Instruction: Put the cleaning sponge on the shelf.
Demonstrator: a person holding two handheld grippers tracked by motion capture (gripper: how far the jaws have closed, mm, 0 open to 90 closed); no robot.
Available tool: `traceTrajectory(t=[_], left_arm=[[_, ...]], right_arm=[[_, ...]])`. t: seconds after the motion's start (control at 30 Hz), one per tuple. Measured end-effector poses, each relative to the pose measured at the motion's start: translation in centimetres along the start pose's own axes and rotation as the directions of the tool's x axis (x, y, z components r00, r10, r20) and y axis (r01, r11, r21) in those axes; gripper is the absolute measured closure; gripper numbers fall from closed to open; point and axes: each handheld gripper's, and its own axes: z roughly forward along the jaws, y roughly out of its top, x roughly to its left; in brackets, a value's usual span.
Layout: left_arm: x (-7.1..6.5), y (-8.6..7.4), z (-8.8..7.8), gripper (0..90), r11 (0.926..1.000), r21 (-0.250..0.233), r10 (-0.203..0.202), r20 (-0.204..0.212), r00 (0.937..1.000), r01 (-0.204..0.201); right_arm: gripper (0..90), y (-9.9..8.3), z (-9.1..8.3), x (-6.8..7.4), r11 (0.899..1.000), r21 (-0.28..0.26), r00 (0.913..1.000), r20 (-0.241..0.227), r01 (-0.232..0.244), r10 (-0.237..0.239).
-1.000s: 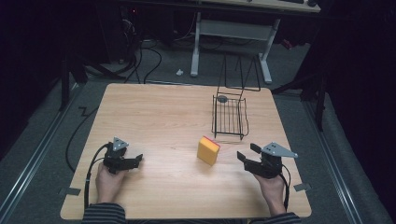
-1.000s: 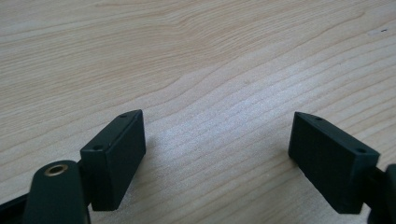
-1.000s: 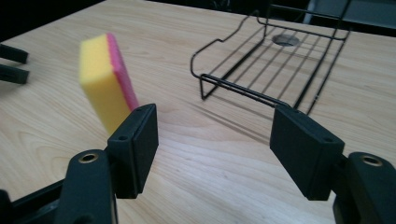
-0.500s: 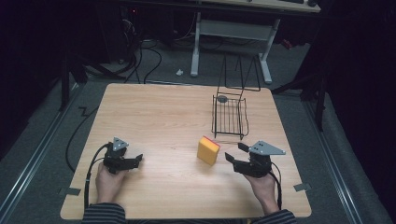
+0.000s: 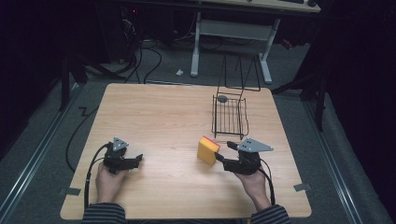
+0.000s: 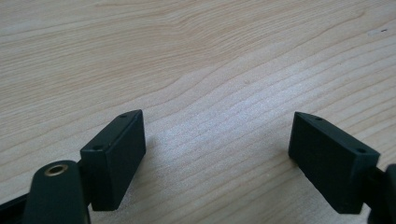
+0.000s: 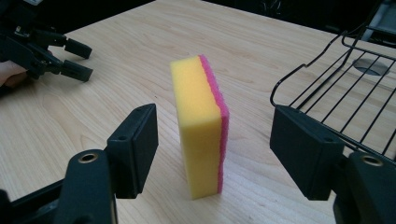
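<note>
Wooden table [image 5: 154,112], upright sponge [image 7: 201,126] between parted right claw [image 7: 215,154] jaws

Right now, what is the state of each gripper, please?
Left gripper: open, holding nothing, over bare table.
Right gripper: open, jaws either side of the upright yellow-and-pink sponge, not gripping it.

Both grippers are black. The left gripper [image 5: 136,161] and right gripper [image 5: 223,153] each carry a grey three-cornered top plate and trail a black cable. Jaw pads are flat rectangular blocks with small screw holes. Sleeves [image 5: 103,214] are dark, finely striped.
</note>
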Motion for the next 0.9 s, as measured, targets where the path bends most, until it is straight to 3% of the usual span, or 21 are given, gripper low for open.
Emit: traceTrajectory(t=[0.5,0.9], left_arm=[[0.0,0.0,0.0,19.4,1.0000,0.000,0.000,0.000,1.0000,0.000],[0.0,0.0,0.0,19.4,1.0000,0.000,0.000,0.000,1.0000,0.000]], right_arm=[[32.8,0.3,3.1,0.5,0.999,0.045,0.9993,-0.038,0.002,0.000],[32.8,0.0,4.7,0.5,0.997,0.076,0.9994,-0.034,0.011,-0.008]])
